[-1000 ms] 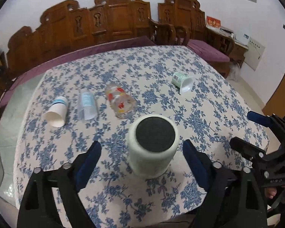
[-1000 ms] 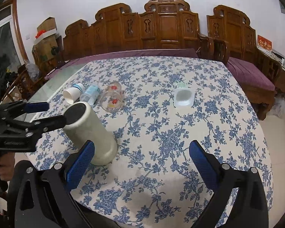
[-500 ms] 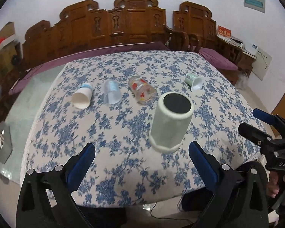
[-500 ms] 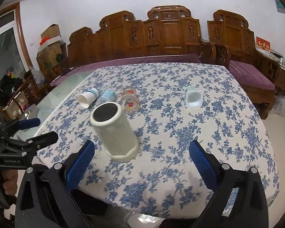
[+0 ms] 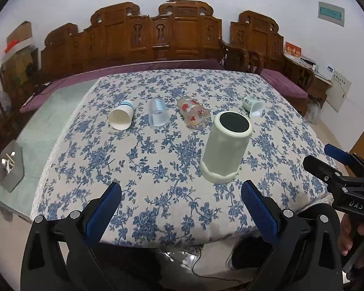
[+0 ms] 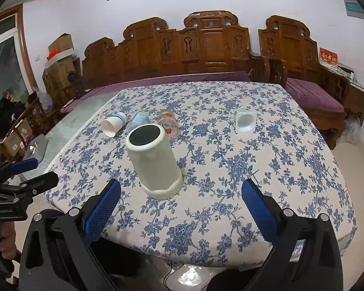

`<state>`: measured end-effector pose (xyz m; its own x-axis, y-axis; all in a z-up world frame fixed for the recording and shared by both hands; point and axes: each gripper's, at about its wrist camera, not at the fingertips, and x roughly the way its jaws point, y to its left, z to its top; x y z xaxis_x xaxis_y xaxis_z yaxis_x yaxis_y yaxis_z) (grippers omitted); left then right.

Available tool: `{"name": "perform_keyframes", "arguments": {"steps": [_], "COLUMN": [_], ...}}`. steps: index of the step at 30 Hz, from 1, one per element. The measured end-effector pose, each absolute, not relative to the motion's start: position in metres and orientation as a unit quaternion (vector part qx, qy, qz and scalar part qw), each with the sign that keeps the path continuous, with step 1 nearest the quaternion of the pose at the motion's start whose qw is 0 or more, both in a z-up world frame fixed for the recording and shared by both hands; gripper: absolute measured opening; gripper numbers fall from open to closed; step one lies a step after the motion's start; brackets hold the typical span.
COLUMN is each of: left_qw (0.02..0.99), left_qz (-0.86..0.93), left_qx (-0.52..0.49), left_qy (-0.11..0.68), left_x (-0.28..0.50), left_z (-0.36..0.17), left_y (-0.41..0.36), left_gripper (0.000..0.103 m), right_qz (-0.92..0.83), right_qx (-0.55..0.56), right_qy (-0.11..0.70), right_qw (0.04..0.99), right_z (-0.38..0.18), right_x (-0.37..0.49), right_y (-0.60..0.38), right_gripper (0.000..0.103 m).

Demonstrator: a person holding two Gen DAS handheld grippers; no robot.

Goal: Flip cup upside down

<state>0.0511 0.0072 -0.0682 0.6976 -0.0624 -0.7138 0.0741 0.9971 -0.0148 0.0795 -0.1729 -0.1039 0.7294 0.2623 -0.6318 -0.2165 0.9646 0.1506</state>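
Note:
A tall pale green cup (image 5: 224, 146) stands upside down on the blue floral tablecloth (image 5: 145, 160), its dark base facing up; it also shows in the right wrist view (image 6: 155, 162). My left gripper (image 5: 180, 208) is open and empty, pulled back off the table's near edge. My right gripper (image 6: 179, 208) is open and empty, also back from the near edge. Each gripper shows in the other's view, the right one (image 5: 337, 165) and the left one (image 6: 24, 172).
Several cups lie on their sides farther back: a white paper cup (image 5: 120, 118), a clear plastic cup (image 5: 157, 116), a patterned glass (image 5: 194, 115) and a small green cup (image 5: 253, 106). Carved wooden benches (image 5: 157, 38) stand behind the table.
Both grippers have drawn back and up from the table. The left gripper, earlier around the upside-down cup, now stands clear of it. The cup stays put.

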Motion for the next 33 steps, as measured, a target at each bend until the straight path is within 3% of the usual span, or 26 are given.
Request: {"name": "perform_keyframes", "arguments": {"steps": [13, 33], "left_qw": [0.936, 0.967], "left_qz": [-0.030, -0.026], "left_qx": [0.015, 0.008], "left_qy": [0.351, 0.254], "left_x": [0.024, -0.034], "left_z": [-0.057, 0.011], "left_y": [0.003, 0.000], "left_gripper": [0.095, 0.095], "right_qz": [0.119, 0.111], "right_qx": [0.030, 0.028], "right_qy": [0.324, 0.206], "right_qw": [0.938, 0.972], "right_z": [-0.096, -0.018], "right_x": [0.050, -0.019], "right_y": [-0.172, -0.180], "right_gripper": [0.100, 0.100]}}
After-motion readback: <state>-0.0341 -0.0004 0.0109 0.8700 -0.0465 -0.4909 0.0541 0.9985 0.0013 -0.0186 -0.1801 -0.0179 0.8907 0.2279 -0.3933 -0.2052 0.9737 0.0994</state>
